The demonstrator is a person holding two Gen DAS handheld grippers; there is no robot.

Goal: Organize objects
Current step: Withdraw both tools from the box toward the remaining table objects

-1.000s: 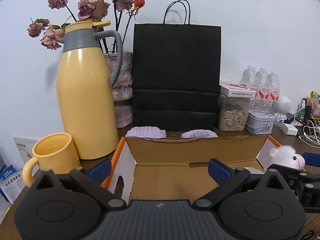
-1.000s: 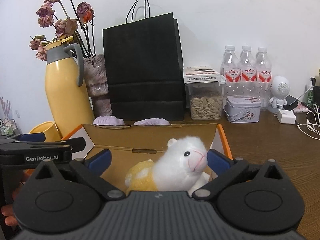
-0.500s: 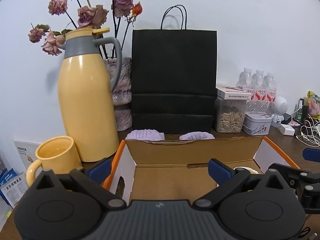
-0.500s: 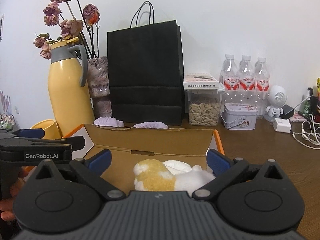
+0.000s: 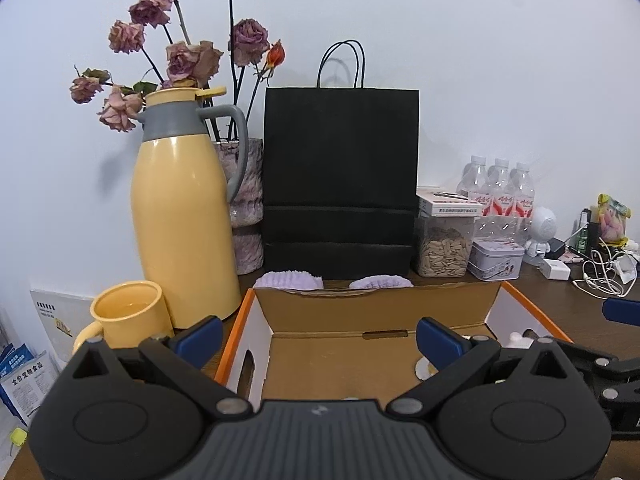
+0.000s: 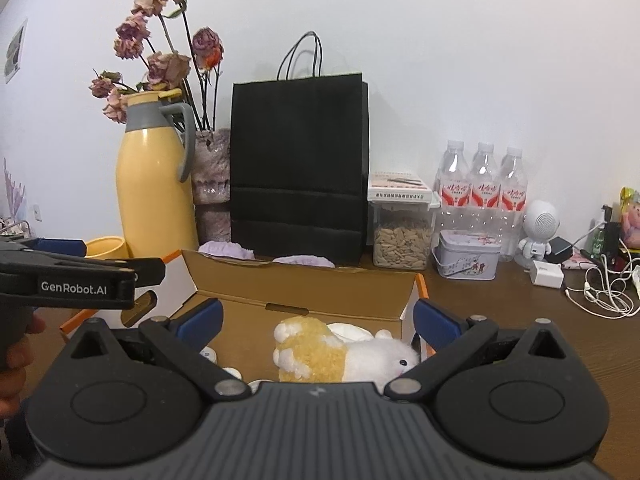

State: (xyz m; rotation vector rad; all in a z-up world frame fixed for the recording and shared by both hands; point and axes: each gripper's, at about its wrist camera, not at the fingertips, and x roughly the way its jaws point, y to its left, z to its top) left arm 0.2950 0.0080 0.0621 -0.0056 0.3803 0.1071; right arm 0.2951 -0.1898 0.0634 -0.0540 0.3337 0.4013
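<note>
Lying plush sheep (image 6: 360,360) against cardboard box (image 6: 304,280) right wall, right claw (image 6: 316,322) spread.

cardboard box (image 5: 360,356) open-topped, left half bare, plush sheep (image 6: 352,354) filling right

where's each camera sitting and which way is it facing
Left wrist: sits on the left hand-held gripper, facing the wall across the open cardboard box; its own blue-tipped fingers show, open, with the other gripper at the right edge.
Right wrist: sits on the right hand-held gripper, looking down into the box at the plush sheep; the left gripper and a hand show at left.
Shared: box, yellow thermos, black paper bag.
</note>
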